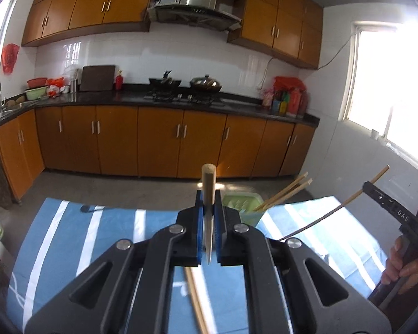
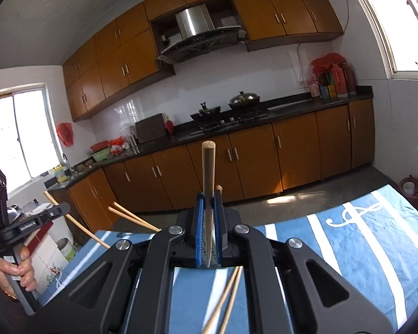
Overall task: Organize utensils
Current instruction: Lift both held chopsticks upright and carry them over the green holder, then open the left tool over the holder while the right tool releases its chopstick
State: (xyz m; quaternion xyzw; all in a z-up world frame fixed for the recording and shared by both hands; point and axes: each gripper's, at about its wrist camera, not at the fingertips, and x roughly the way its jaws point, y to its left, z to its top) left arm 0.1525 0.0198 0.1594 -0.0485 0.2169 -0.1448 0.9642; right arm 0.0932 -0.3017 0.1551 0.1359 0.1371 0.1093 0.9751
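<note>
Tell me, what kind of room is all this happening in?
A home kitchen, by the look of it. Orange-brown wooden cabinets run under a dark countertop, a gas stove with a wok sits below a steel range hood, and a sink is at the far left.

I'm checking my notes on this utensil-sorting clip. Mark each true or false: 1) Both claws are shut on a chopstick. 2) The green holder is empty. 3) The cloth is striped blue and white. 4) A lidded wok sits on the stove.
1) True: the left claw and the right claw each clamp a chopstick.
2) False: the green holder already holds chopsticks.
3) True: the cloth.
4) True: the lidded wok.
</note>
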